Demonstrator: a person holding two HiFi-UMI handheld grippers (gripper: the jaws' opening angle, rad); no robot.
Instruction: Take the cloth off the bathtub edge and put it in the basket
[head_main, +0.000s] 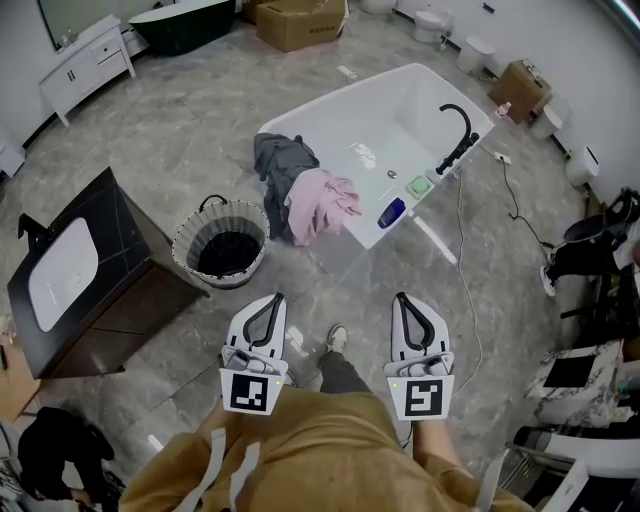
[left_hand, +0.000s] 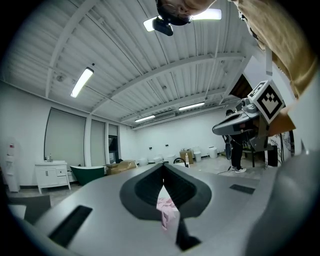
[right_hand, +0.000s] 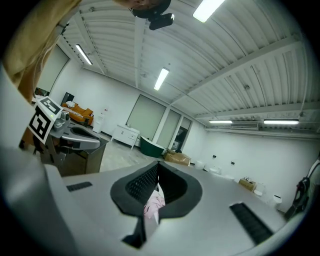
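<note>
A pink cloth and a dark grey cloth hang over the near edge of the white bathtub. To their left on the floor stands a round wicker basket with a dark lining. My left gripper and right gripper are held close to my body, well short of the tub, both shut and empty. In the left gripper view the jaws meet at the tips, and the distant pink cloth shows through the gap below. The right gripper view shows its jaws and the pink cloth the same way.
A black vanity with a white sink stands left of the basket. On the tub rim are a black faucet and a blue bottle. A cable runs across the floor on the right. Cardboard boxes and a white cabinet stand farther off.
</note>
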